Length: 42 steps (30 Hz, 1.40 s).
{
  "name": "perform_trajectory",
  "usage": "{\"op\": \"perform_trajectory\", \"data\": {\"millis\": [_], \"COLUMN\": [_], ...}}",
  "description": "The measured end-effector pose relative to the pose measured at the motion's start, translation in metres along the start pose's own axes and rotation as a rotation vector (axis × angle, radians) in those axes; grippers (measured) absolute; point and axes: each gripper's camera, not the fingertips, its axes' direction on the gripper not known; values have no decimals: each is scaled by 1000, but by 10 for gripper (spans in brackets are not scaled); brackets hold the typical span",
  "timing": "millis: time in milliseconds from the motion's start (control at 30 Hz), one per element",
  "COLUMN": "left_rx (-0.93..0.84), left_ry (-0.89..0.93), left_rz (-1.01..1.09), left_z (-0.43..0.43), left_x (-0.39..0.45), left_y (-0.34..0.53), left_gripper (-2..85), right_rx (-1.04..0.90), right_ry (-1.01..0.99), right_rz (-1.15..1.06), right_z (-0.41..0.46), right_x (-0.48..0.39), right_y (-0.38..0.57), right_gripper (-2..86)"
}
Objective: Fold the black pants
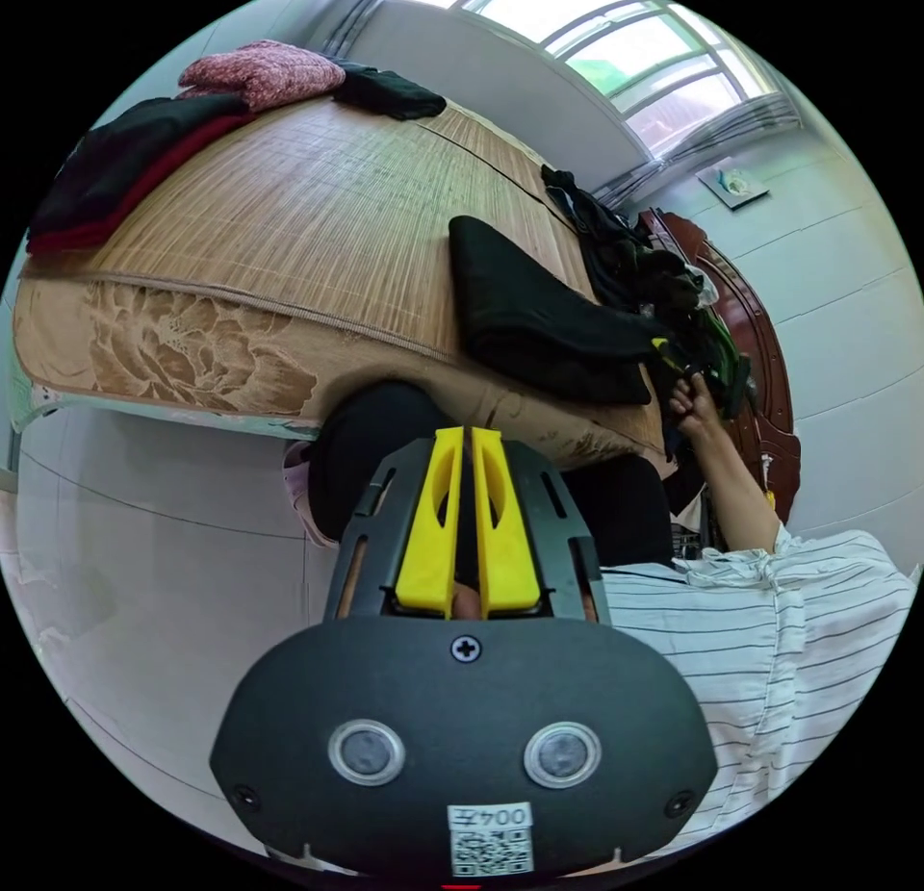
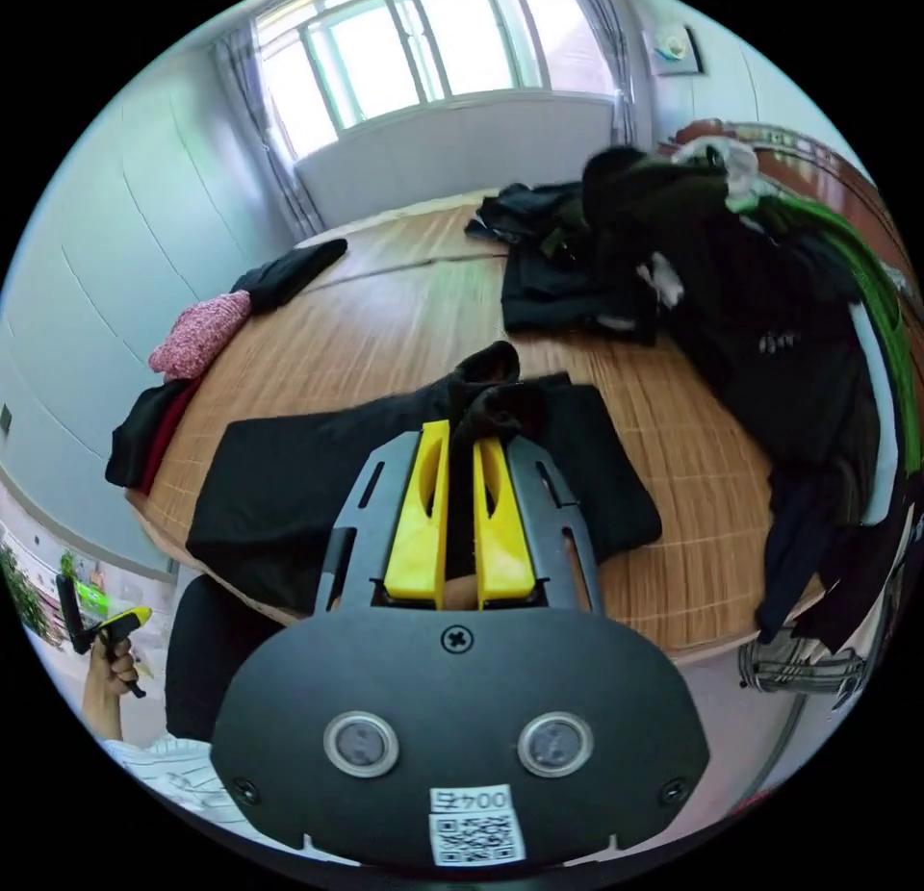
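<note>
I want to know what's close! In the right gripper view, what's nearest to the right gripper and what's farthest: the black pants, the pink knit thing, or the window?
1. Black pants: pinched in the right gripper jaws, on the mat.
2. Pink knit thing: far bed edge, view's left.
3. Window: across the room, view's top.

Right gripper (image 2: 460, 445) jaws pinching black pants (image 2: 289, 487), folded on bamboo mat (image 2: 404, 333)
</note>
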Motion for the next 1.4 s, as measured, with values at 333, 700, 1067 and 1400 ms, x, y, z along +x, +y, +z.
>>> {"op": "perform_trajectory", "data": {"millis": [333,700,1067,1400], "left_rx": [6,78,-77,-73], "left_ry": [19,-33,-363,-366], "left_rz": [56,208,358,355], "left_z": [65,216,490,568], "left_x": [27,75,88,21], "left_y": [-3,-41,-63,14], "left_gripper": [13,3,4,5], "right_rx": [-34,-262,-183,104], "right_ry": [-555,-645,124,-331], "right_rz": [514,601,-283,317], "right_z": [23,23,-13,-73], "right_x": [111,166,52,181], "right_y": [33,-27,-69,6], "right_gripper": [134,160,55,38]}}
